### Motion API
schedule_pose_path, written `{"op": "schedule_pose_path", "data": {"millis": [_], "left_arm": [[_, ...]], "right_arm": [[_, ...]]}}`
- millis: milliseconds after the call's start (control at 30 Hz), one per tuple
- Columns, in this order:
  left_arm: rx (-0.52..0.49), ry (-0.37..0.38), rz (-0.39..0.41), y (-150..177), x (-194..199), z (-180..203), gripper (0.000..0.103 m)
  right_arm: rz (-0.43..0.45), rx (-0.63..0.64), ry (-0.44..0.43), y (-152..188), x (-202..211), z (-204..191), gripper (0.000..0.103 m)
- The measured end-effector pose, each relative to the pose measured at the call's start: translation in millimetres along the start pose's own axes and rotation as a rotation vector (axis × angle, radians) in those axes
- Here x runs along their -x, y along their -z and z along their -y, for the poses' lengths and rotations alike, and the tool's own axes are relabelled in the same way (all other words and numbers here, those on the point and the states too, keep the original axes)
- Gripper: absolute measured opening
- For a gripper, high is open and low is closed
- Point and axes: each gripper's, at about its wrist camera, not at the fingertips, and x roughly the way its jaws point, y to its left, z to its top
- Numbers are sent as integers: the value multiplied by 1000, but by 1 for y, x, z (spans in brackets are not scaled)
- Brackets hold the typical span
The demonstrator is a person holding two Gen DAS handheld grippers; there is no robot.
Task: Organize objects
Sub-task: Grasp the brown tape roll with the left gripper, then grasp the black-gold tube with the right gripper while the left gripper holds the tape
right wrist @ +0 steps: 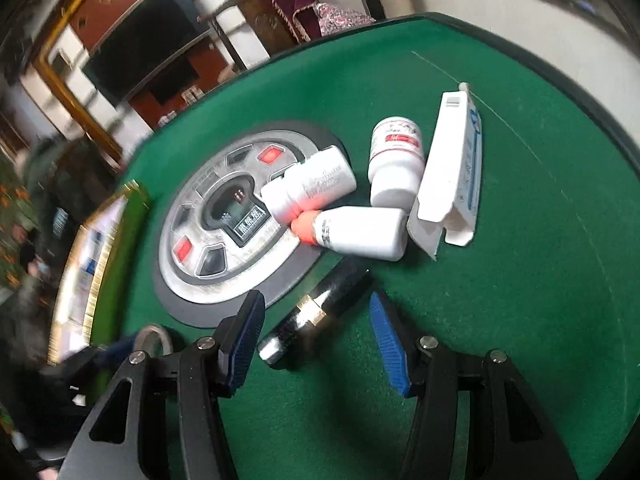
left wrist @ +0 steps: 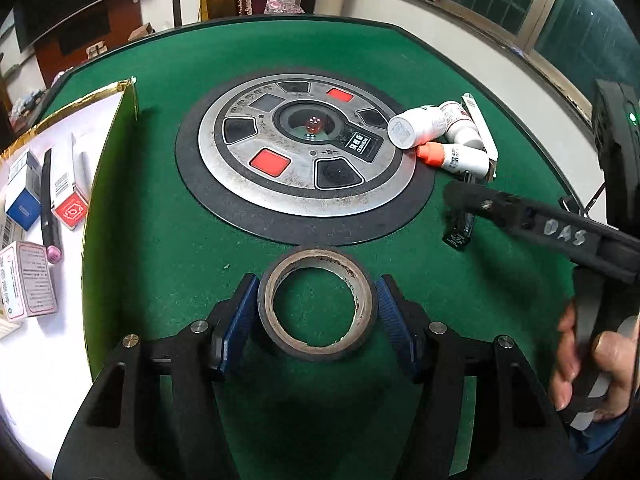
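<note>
1. The left claw (left wrist: 316, 312) has its blue pads on either side of a tape roll (left wrist: 318, 304) lying flat on the green table (left wrist: 160, 240); whether the pads press it I cannot tell.
2. The right claw (right wrist: 316, 338) stands apart, nothing clamped, with a black-and-silver tube (right wrist: 316, 312) lying on the felt between its fingers.
3. Three white bottles (right wrist: 360, 232) and an open white carton (right wrist: 452, 176) lie clustered beside the round dice panel (left wrist: 296, 148) at the table's centre.
4. At the table's left edge, a white tray (left wrist: 60, 320) holds small boxes (left wrist: 28, 280) and a pen (left wrist: 48, 200).
</note>
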Motion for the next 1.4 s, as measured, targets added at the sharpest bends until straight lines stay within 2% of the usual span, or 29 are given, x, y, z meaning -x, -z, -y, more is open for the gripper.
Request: {"op": "schedule_pose_path", "data": {"millis": [100, 133, 200, 233, 267, 333, 400, 433, 467, 500, 533, 600, 767, 1033, 1100, 1167, 1233, 1367, 1400], "left_arm": [[-35, -24, 3, 1, 0, 5, 60], [-50, -35, 3, 1, -2, 7, 60], [-64, -46, 7, 1, -3, 8, 60], [-65, -46, 7, 0, -3, 8, 60], [-65, -45, 6, 0, -3, 8, 60], [-59, -38, 8, 0, -4, 6, 60], [-64, -39, 7, 0, -4, 6, 60], [-63, -39, 8, 0, -4, 6, 60], [-62, -38, 9, 0, -4, 6, 60], [-65, -39, 9, 0, -4, 6, 60], [-66, -39, 10, 0, -4, 6, 60], [-65, -37, 10, 1, -4, 5, 60], [-82, -48, 10, 1, -4, 7, 60], [-118, -79, 24, 3, -7, 11, 63], [-119, -84, 30, 3, -7, 10, 68], [-117, -84, 31, 2, -8, 8, 70], [-115, -85, 31, 2, -8, 8, 72], [-115, -88, 32, 2, -9, 8, 75], [-112, -94, 30, 1, -9, 7, 78]], "right_arm": [[-9, 90, 56, 3, -5, -13, 77], [-19, 123, 82, 5, -6, -17, 80], [-30, 181, 175, 9, -9, -23, 82], [-30, 211, 223, 11, -10, -26, 89], [-29, 209, 237, 12, -10, -25, 92], [-22, 164, 200, 13, -7, -14, 94], [33, 112, 161, 14, 1, -2, 89], [39, 101, 177, 13, 5, 2, 71], [49, 103, 217, 13, 8, 4, 59], [54, 112, 246, 15, 11, 7, 38], [55, 130, 253, 16, 14, 9, 27], [44, 144, 204, 18, 20, 15, 17], [45, 140, 155, 20, 26, 24, 17], [62, 202, 186, 21, 16, 12, 18], [64, 199, 179, 22, 16, 13, 19], [67, 216, 155, 24, 16, 12, 26], [61, 232, 113, 25, 16, 11, 43], [41, 240, 137, 25, 14, 6, 42], [42, 236, 142, 25, 14, 7, 36]]}}
